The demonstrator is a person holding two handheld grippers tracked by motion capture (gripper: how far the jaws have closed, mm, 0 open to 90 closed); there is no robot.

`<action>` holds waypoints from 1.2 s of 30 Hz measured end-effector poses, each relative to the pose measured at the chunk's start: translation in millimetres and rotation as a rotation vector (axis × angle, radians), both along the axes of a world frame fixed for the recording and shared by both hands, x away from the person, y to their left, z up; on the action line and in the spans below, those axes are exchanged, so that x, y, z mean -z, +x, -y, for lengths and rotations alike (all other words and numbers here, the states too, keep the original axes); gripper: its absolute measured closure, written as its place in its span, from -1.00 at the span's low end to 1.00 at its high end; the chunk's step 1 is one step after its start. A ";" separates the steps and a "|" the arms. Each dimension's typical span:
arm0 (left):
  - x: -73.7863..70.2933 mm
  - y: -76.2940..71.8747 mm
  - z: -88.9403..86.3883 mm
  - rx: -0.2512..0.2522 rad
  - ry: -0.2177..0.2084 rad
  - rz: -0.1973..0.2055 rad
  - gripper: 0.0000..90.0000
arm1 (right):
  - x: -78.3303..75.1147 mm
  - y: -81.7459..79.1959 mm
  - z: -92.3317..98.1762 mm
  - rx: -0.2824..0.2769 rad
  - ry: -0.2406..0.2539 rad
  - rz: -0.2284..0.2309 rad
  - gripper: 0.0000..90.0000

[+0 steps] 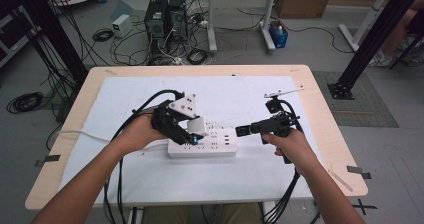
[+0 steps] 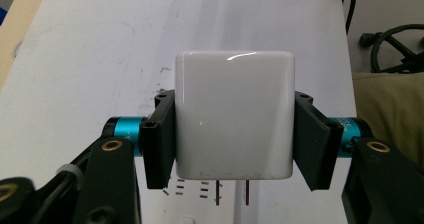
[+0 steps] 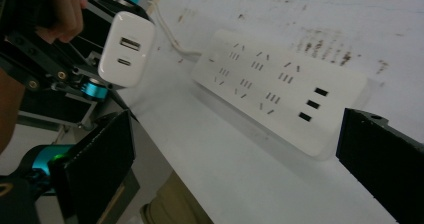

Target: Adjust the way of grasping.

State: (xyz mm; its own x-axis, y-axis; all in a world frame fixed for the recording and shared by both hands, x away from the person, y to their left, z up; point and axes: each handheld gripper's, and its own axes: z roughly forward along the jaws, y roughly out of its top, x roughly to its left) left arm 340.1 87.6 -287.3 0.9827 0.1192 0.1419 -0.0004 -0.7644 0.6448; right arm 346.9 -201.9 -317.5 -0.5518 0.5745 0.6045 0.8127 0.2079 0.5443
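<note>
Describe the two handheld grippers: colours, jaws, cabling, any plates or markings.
Both are black. The left gripper has flat black jaws on teal anodised collars with brass-coloured screws, a grey three-cornered plate with dots on top, and thick black cables trailing off the table's near edge. The right gripper carries a thin grey plate and black cables too. Forearms are bare, no sleeves.

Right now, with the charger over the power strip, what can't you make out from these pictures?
- Left gripper view: the charger hides most of the power strip; which slots its prongs line up with is unclear.
- High view: the left gripper covers the prongs and the strip's left end.
- Right gripper view: the prongs face away; the strip's cord leaves behind the charger.
</note>
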 end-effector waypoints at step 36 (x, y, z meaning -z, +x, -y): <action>5.3 -1.5 24.8 0.030 0.000 0.016 -0.05 | 13.2 18.0 -48.3 -0.036 0.204 -0.239 -0.87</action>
State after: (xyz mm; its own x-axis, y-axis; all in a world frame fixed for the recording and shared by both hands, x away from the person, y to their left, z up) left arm 338.7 62.8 -292.6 0.9834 0.0894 0.1580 -0.0341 -0.7640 0.6444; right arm 364.9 -153.6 -330.7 -0.3981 0.4109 0.8202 0.9167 0.1455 0.3720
